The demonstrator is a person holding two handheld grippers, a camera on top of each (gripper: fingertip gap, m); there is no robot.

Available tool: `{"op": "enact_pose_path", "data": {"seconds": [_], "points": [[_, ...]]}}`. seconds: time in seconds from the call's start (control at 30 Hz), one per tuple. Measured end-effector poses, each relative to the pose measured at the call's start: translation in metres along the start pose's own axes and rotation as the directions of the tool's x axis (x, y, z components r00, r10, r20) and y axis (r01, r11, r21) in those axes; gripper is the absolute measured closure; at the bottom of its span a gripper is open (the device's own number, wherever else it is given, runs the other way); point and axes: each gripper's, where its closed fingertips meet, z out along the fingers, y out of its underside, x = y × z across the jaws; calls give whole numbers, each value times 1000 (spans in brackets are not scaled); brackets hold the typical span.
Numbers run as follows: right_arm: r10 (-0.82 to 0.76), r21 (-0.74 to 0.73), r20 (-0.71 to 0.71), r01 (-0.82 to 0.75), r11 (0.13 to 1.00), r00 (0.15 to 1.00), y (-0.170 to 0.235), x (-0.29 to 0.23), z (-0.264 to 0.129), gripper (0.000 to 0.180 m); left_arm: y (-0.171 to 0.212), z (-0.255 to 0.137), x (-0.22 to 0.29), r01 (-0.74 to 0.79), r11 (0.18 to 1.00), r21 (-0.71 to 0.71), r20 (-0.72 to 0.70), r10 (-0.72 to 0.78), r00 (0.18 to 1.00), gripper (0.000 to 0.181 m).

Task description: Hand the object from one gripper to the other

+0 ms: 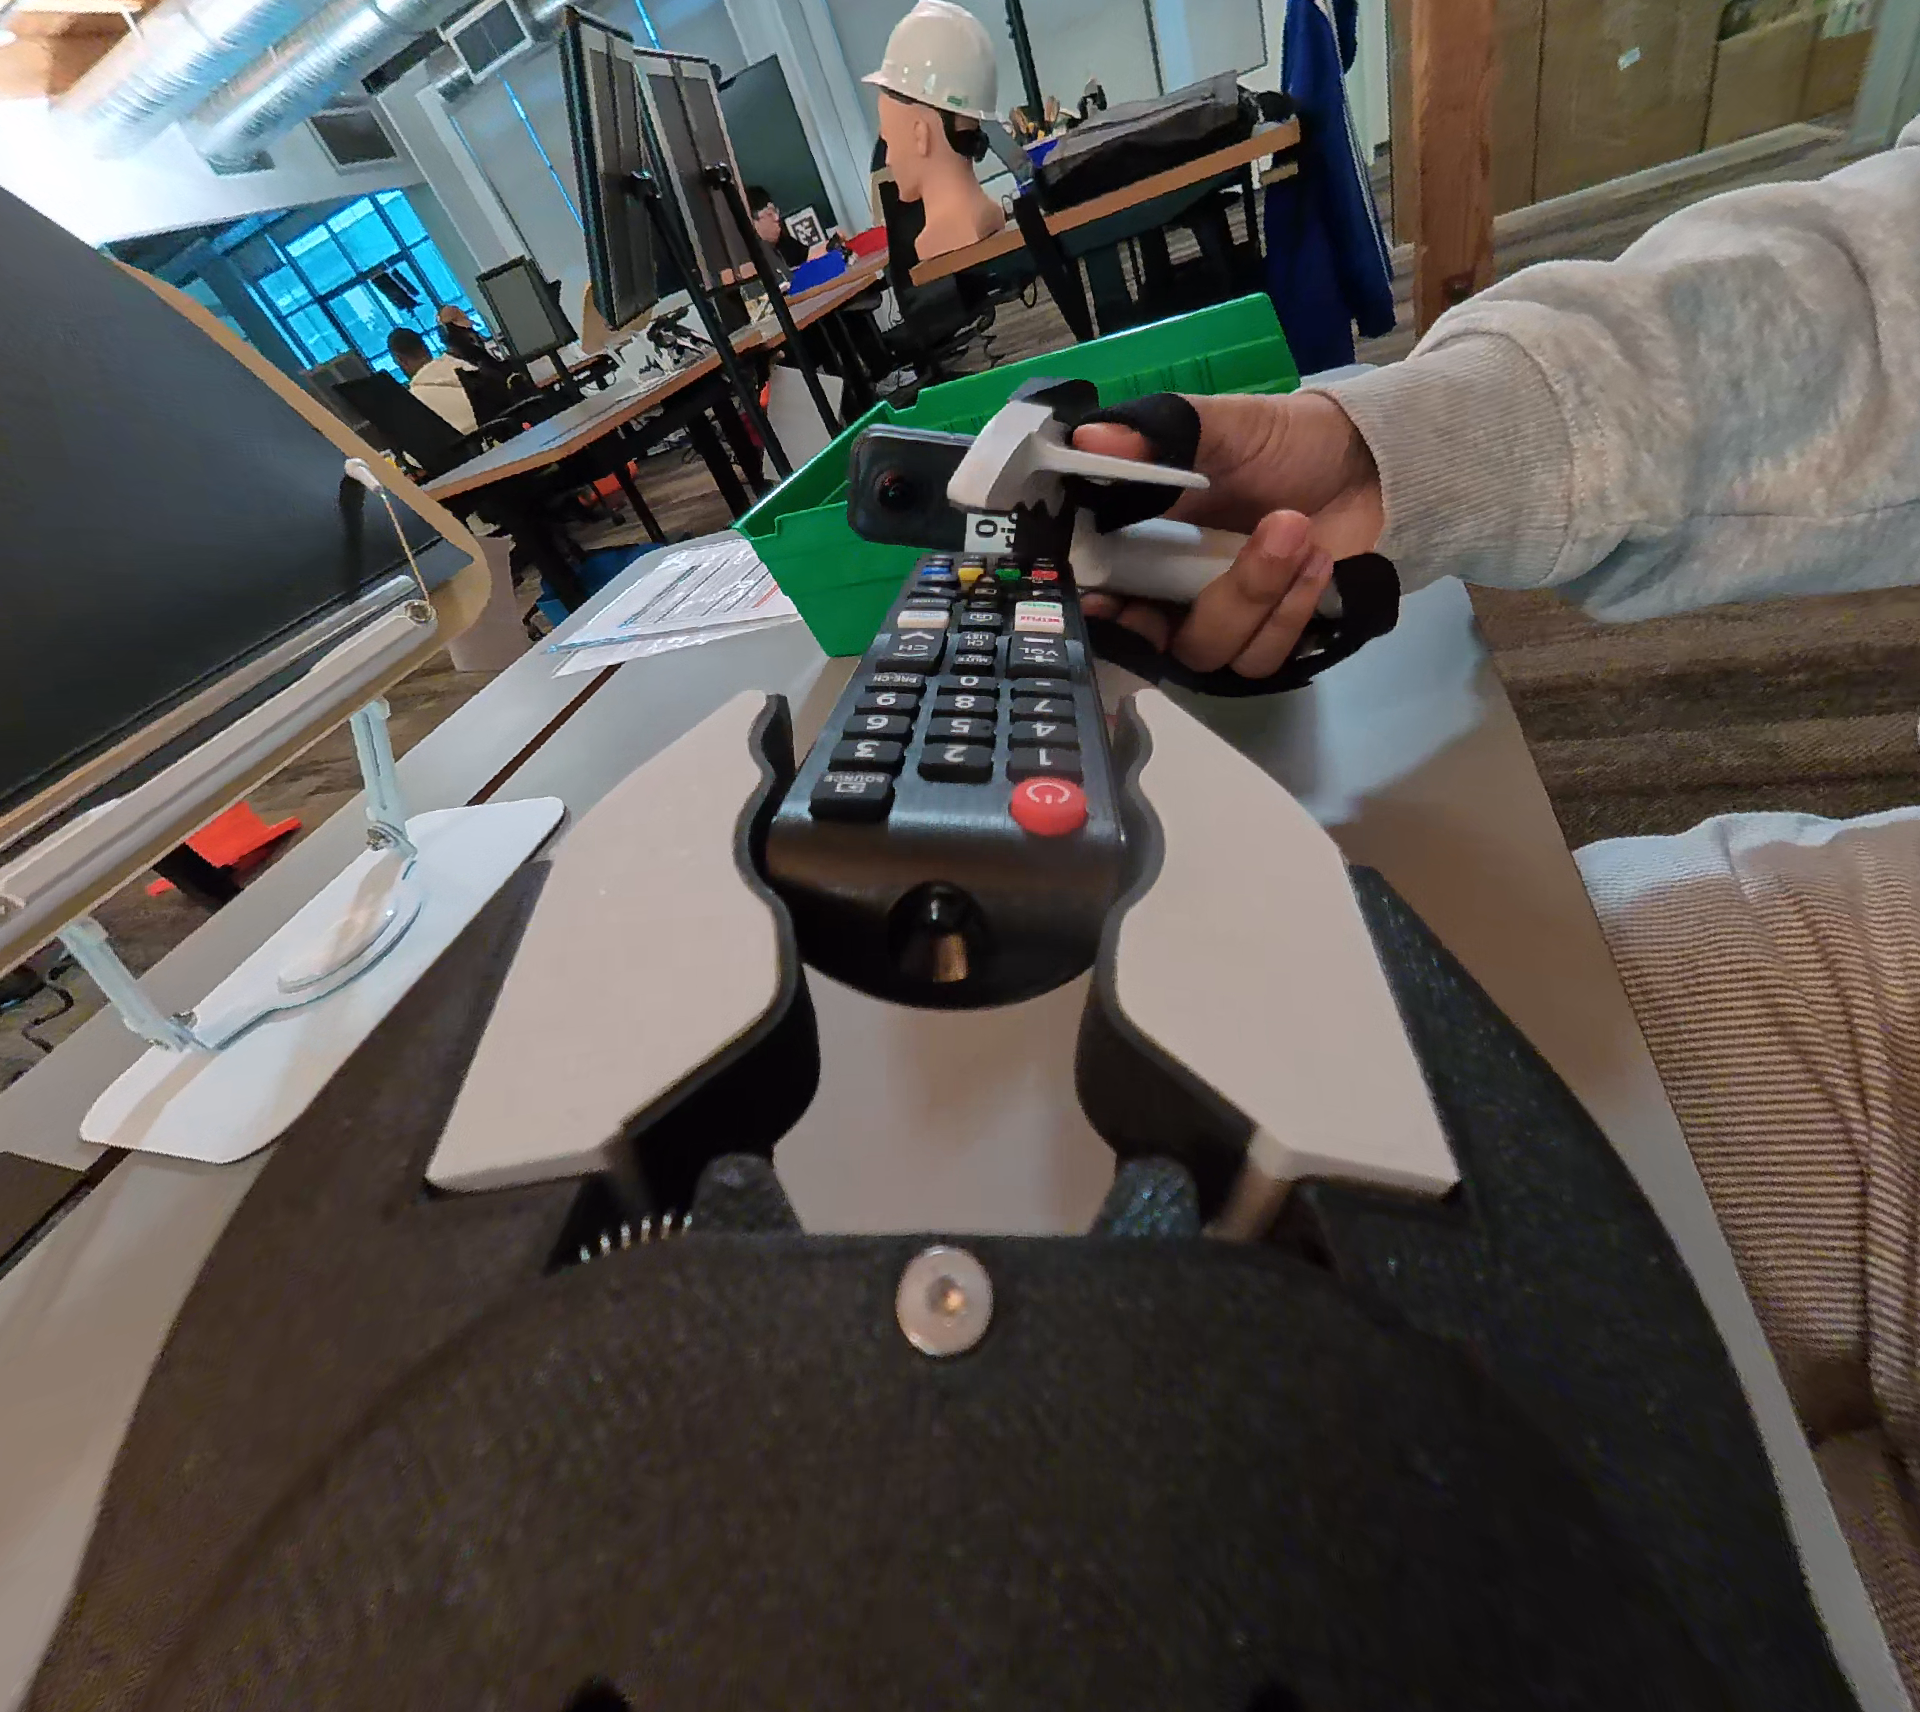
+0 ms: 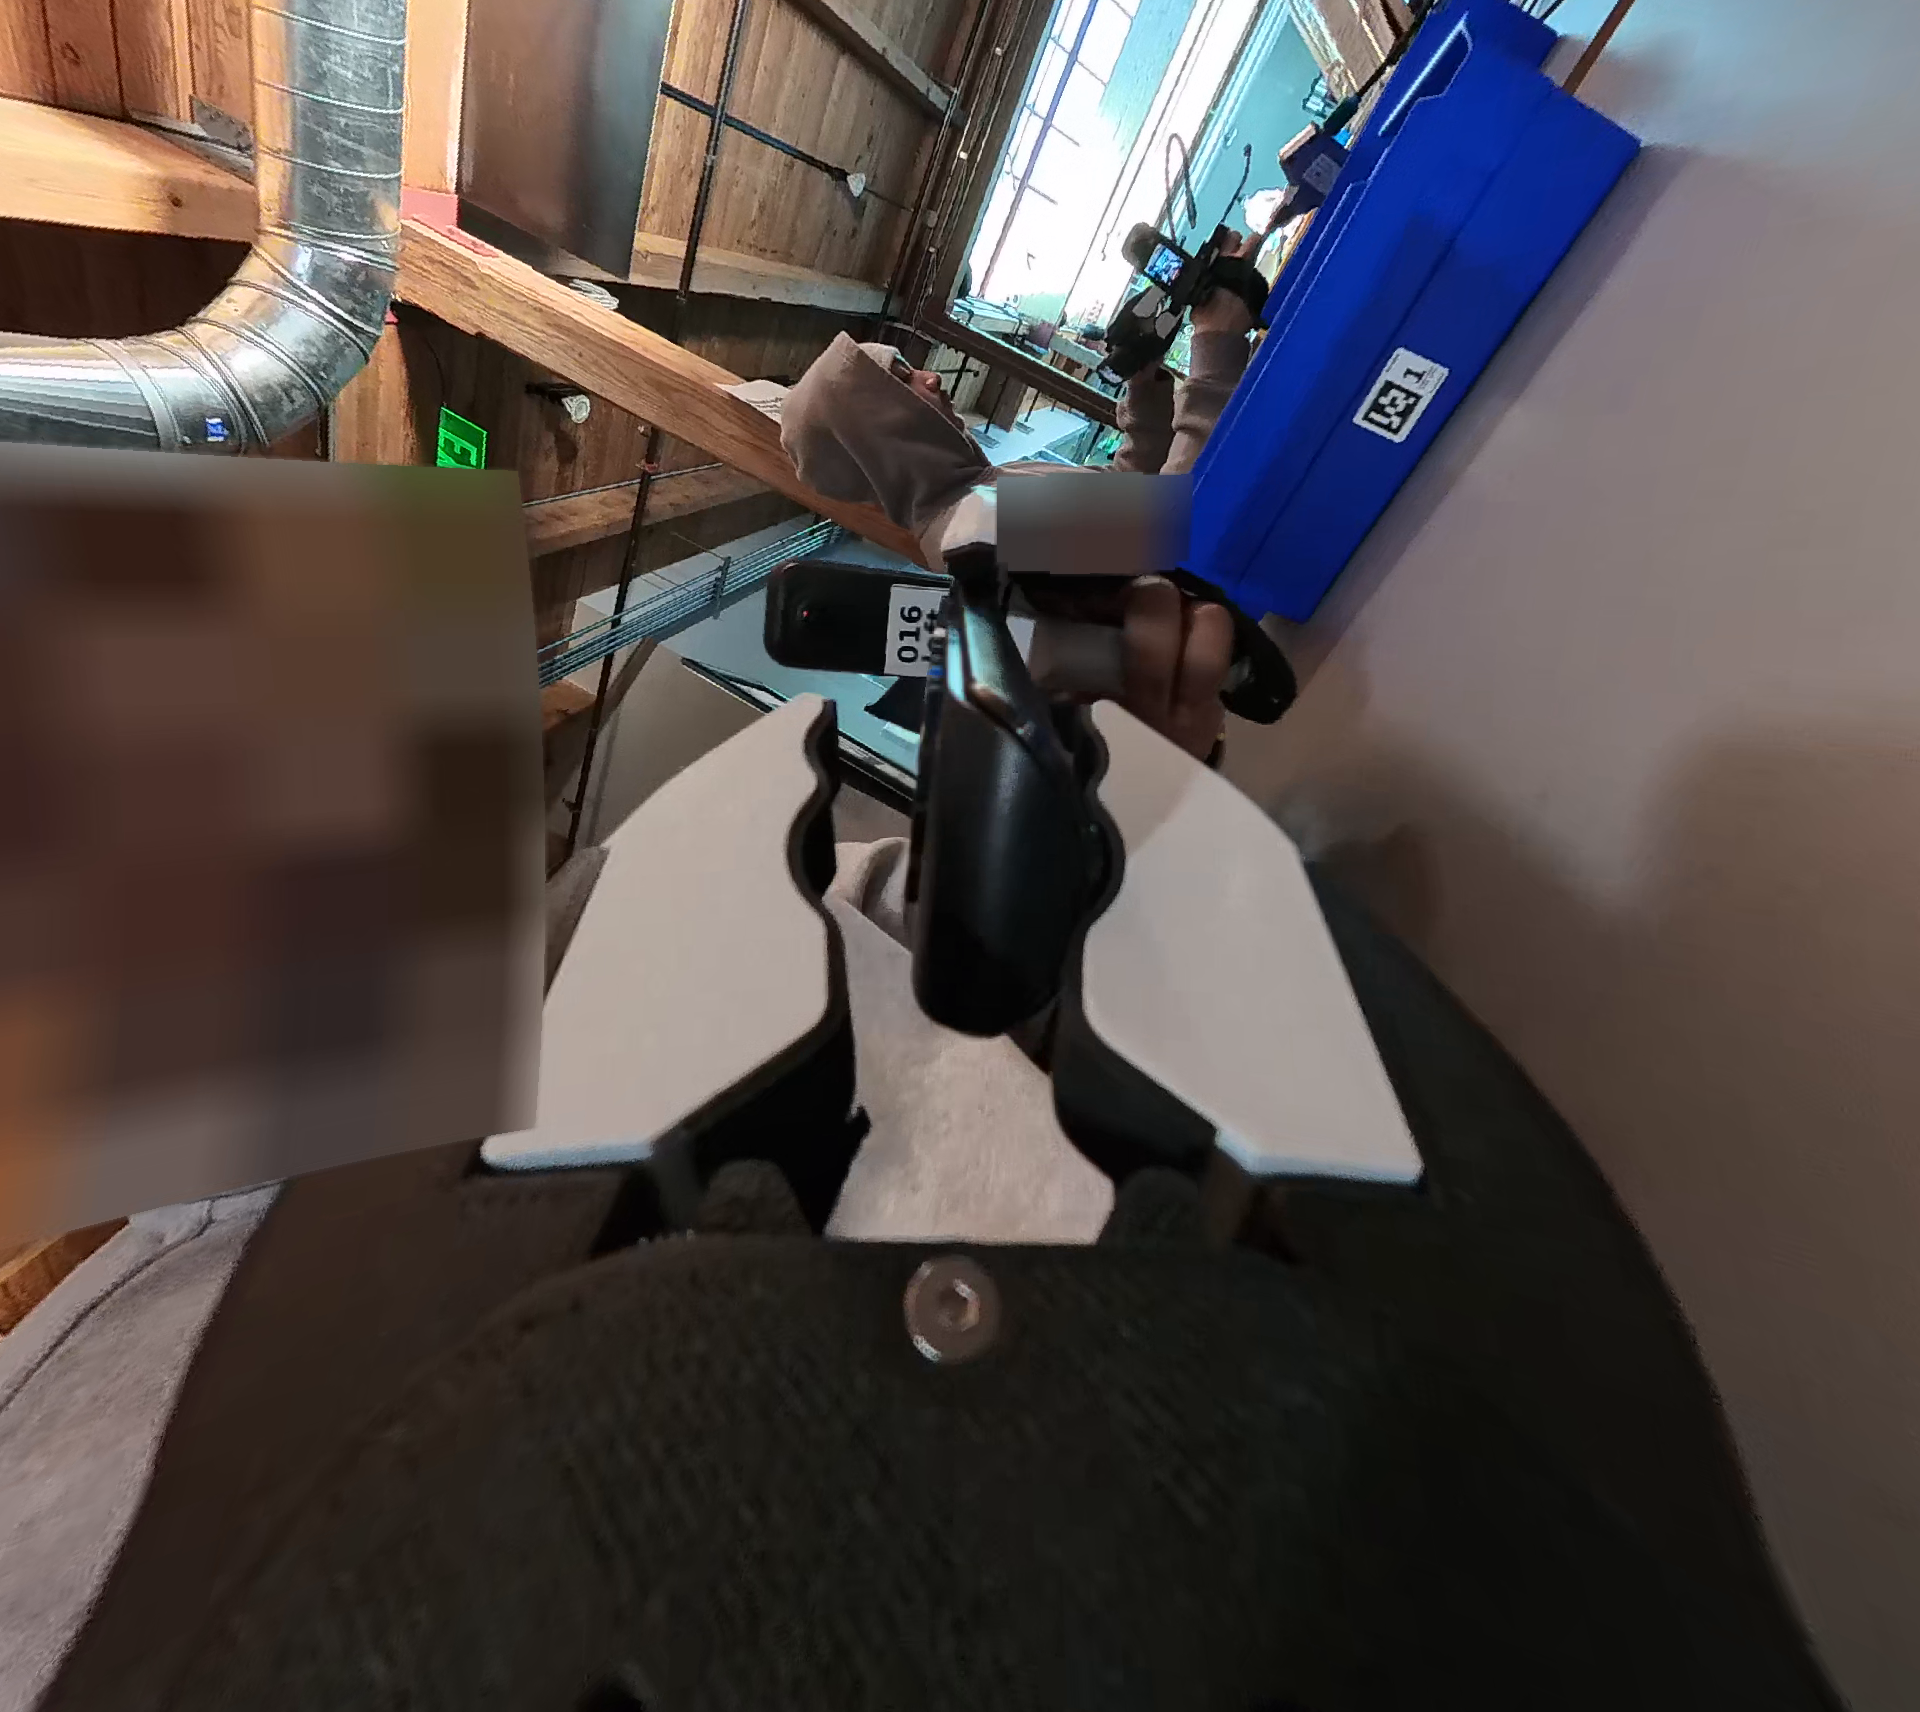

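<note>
The long black plastic TV remote [image 1: 961, 706] spans both tools: left gripper [image 1: 940, 789] pinches its power-button end, while the right gripper [image 2: 961, 821] gapes around the other, touching only one finger.

Between my fingers [image 2: 961, 831] sits the black remote [image 2: 997, 873], seen edge-on, its back pressed against my right-hand pad while a gap shows on the other side. My jaws stand apart. At the remote's far end the other gripper [image 2: 966, 613] holds it, a hand [image 2: 1179, 654] wrapped around its handle. A blue bin [image 2: 1403, 291] lies on the pale table [image 2: 1662, 623] beyond. A silver duct [image 2: 322, 104] runs along the wooden wall.
</note>
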Motion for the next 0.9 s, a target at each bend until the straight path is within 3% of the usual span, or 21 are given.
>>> {"op": "enact_pose_path", "data": {"seconds": [0.03, 0.3, 0.4, 0.57, 0.73, 0.9], "points": [[-7, 2, -2, 7, 1000, 1000, 0, 0, 0, 134, -1, 0, 0, 10, 1000, 6, 0, -10, 1000, 121], [-38, 40, -1, 38, 998, 999, -5, -1, 0, 121, -3, -1, -6, 93, 995, 36, 9, -94, 996, 121], [-89, 50, 3, 89, 995, 996, -7, -5, -1, 121, -1, -1, -12, 218, 974, 60, 4, -219, 976, 121], [-294, 31, -54, 296, 955, 954, -6, -9, 2, 120, 0, -3, -23, 524, 844, 116, -85, -517, 852, 121], [-526, -36, -199, 530, 847, 827, -8, -2, 2, 120, 2, -3, -24, 647, 755, 105, -150, -631, 761, 120], [-575, -67, -197, 574, 816, 794, -6, -5, 3, 118, 6, -1, -23, 730, 679, 80, -201, -706, 679, 120]]}}
